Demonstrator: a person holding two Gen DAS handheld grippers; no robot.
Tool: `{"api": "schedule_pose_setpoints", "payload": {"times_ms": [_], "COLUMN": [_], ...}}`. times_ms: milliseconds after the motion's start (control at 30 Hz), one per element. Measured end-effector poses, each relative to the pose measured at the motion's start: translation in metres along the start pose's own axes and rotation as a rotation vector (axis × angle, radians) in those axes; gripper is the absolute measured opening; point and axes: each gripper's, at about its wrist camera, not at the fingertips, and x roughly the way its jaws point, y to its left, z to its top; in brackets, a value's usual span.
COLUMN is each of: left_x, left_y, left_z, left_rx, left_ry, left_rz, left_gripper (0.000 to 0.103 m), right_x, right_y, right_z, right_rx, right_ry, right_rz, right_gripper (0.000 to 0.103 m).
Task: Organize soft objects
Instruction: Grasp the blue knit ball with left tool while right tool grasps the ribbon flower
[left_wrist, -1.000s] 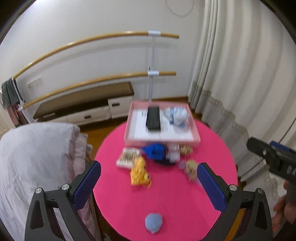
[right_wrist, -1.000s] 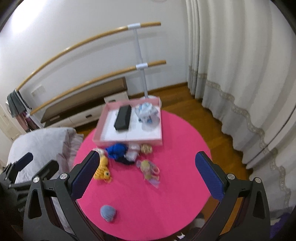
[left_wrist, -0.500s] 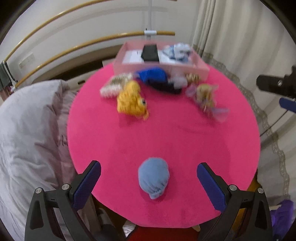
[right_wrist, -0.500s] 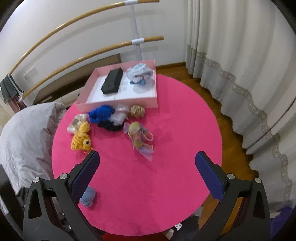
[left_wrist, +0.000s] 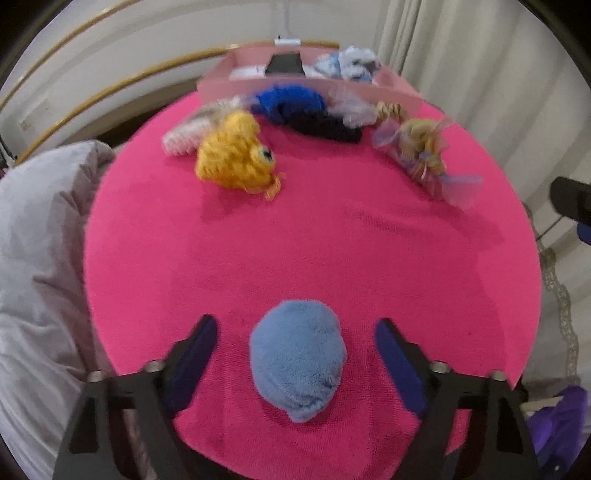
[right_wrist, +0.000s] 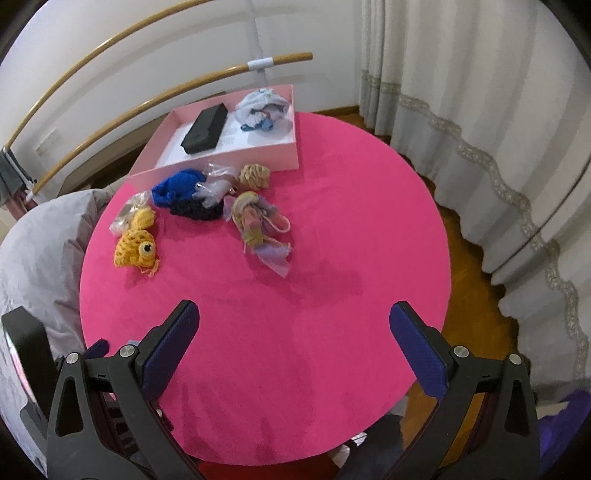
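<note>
In the left wrist view the left claw (left_wrist: 295, 354) straddled the blue puff (left_wrist: 298, 360) near the front edge of the pink worktop (left_wrist: 295, 240). Its jaws were closing, half-wide, with the puff between them and a gap showing on each side, so nothing was gripped yet. The step in hand looked like the first pick of a stray soft thing; the next move would call for the pads to meet the puff evenly, then a lift and a carry across to the pink tray (left_wrist: 399, 83) at the far edge. The puff sat close to the rim, so a sideways nudge could push it off. The middle of the worktop was bare, while the yellow fish (left_wrist: 232, 155) and the ribbon bundle (left_wrist: 424, 151) flanked the way to the tray.

In the right wrist view the right claw (right_wrist: 293, 334) hung wide and empty over bare cloth. The tray (right_wrist: 291, 122) already held a black case (right_wrist: 205, 127) and a pale bundle (right_wrist: 262, 109); a curtain (right_wrist: 480, 110) stood close on the right
</note>
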Motion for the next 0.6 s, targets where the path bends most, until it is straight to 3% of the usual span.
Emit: {"api": "schedule_pose_setpoints", "payload": {"times_ms": [200, 300, 400, 600], "left_x": [0.009, 0.009, 0.006, -0.013], "left_y": [-0.003, -0.001, 0.003, -0.003], "left_z": [-0.003, -0.002, 0.001, 0.015], "left_rx": [0.032, 0.03, 0.011, 0.031], "left_ry": [-0.014, -0.013, 0.0, -0.026], "left_rz": [0.014, 0.005, -0.032, -0.027], "left_gripper": [0.062, 0.041, 0.039, 0.039], "right_x": [0.002, 0.002, 0.002, 0.001], "right_y": [-0.001, -0.001, 0.001, 0.003], "right_z": [-0.005, -0.006, -0.006, -0.002], "right_rx": [0.009, 0.014, 0.013, 0.009], "right_ry": [-0.002, 0.0, -0.001, -0.004], "right_rz": [-0.006, -0.003, 0.0, 0.003], "right_gripper": [0.103, 0.103, 0.103, 0.103]}}
